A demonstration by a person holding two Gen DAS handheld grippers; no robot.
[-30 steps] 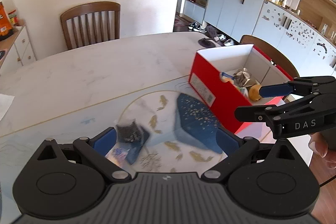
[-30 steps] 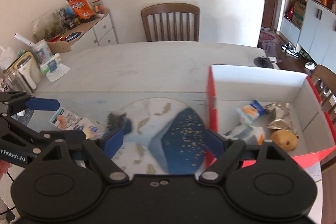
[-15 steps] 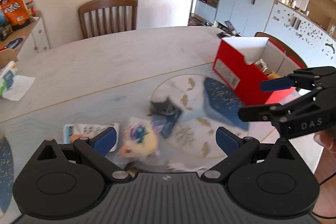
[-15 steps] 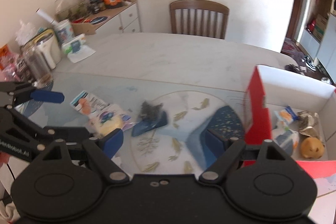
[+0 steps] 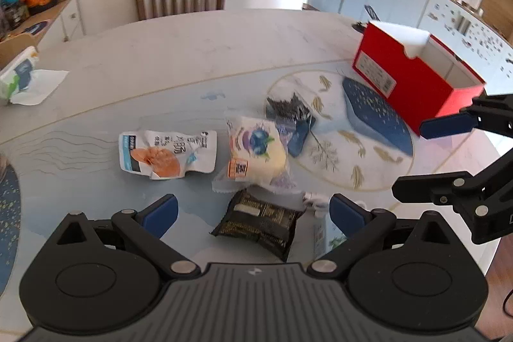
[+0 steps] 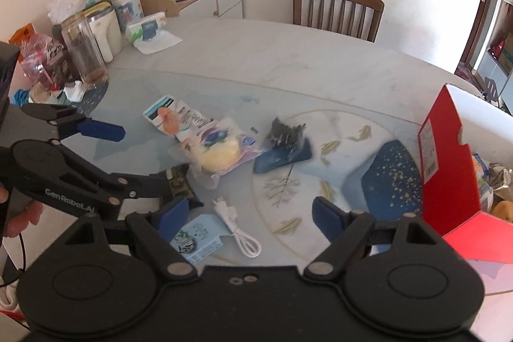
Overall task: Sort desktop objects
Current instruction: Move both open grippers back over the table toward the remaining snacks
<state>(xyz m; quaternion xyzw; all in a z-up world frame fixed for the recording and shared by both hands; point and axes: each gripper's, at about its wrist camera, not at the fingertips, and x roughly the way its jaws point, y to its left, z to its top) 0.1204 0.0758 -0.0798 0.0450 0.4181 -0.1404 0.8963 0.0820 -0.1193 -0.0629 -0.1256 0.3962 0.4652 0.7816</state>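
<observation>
On the glass-topped table, going left to right, lie a white snack pouch, a blueberry bun packet, a dark wrapped bar, a white cable and a dark clip-topped bag; the red box stands at the far right with some items already inside. The left gripper hangs with fingers spread and empty, straddling the dark bar. The right gripper, also spread and empty, hovers near the cable. This looks like the approach to another pick: the next move calls for lowering and closing on the bar.

"GenRobot.AI" in white runs along the left gripper; other labels too blurred
</observation>
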